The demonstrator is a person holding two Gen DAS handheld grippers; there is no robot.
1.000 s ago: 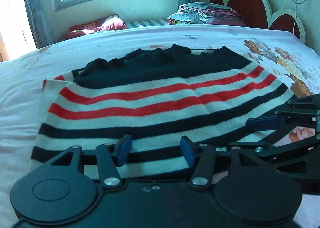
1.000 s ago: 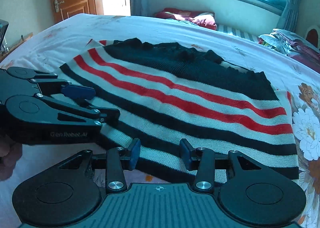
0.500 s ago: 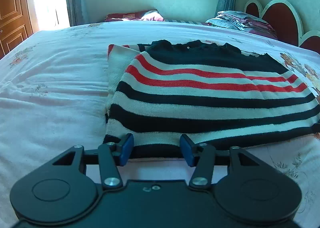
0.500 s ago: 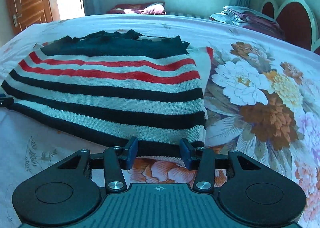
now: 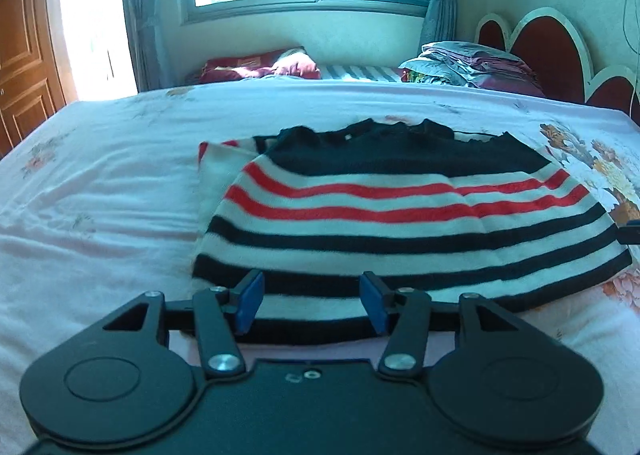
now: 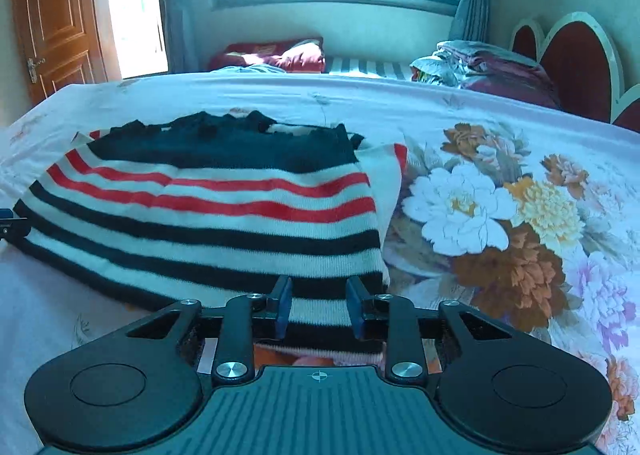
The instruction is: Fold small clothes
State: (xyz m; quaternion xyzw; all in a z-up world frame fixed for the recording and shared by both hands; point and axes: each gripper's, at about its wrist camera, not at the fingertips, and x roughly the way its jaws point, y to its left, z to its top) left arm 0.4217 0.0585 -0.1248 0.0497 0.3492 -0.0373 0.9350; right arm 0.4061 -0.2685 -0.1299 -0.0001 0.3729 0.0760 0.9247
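1. Left wrist view: the left tongs, blue pads apart and holding nothing, have shifted right along the striped sweater's near hem on the bed.
2. Right wrist view: the right tongs, also open, have closed in over the hem's right corner. Both seem poised to pinch for a fold.

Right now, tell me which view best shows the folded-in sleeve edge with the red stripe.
The right wrist view: the sleeve edge lies unblurred beside the floral print. The left wrist view shows the opposite sleeve edge, farther off and blurred.
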